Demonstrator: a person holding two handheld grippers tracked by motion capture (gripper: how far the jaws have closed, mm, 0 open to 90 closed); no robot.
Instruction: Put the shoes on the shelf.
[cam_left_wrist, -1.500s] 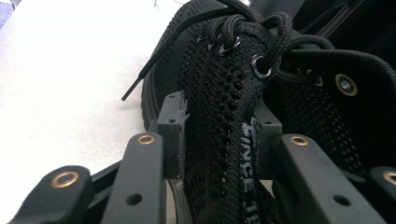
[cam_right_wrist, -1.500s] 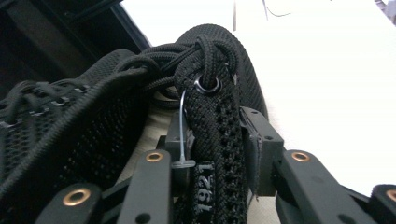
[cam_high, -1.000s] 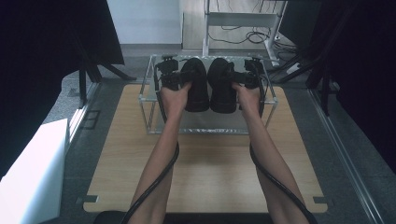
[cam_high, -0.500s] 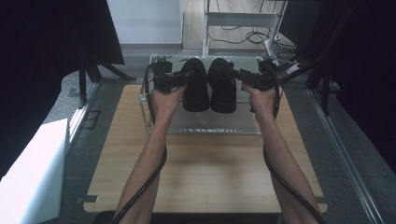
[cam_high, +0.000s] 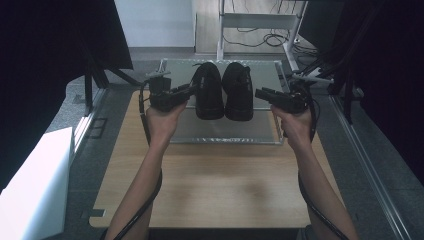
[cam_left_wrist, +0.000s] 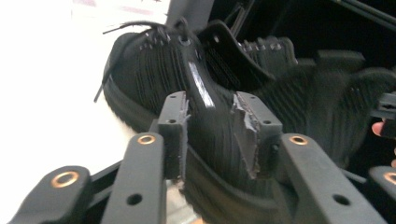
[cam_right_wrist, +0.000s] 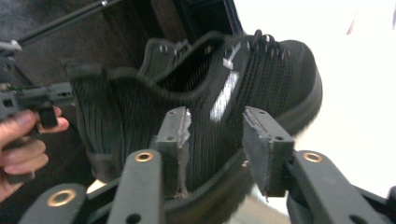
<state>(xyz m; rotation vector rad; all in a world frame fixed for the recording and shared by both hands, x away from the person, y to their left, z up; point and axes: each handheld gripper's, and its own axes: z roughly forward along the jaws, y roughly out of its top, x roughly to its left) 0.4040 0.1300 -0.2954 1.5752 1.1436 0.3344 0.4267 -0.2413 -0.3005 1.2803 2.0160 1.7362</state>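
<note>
Knit black shoes (cam_high: 223, 91) sit paired; left claw (cam_high: 191, 90) and right claw (cam_high: 260, 93) stand open.

A wooden table (cam_high: 210, 185) bears a clear tray (cam_high: 225, 134); cables (cam_high: 260, 37) beyond.

Matt black knit-cloth shoes (cam_high: 223, 91), smooth wooden tabletop (cam_high: 210, 185), glossy clear tray (cam_high: 225, 131)
</note>
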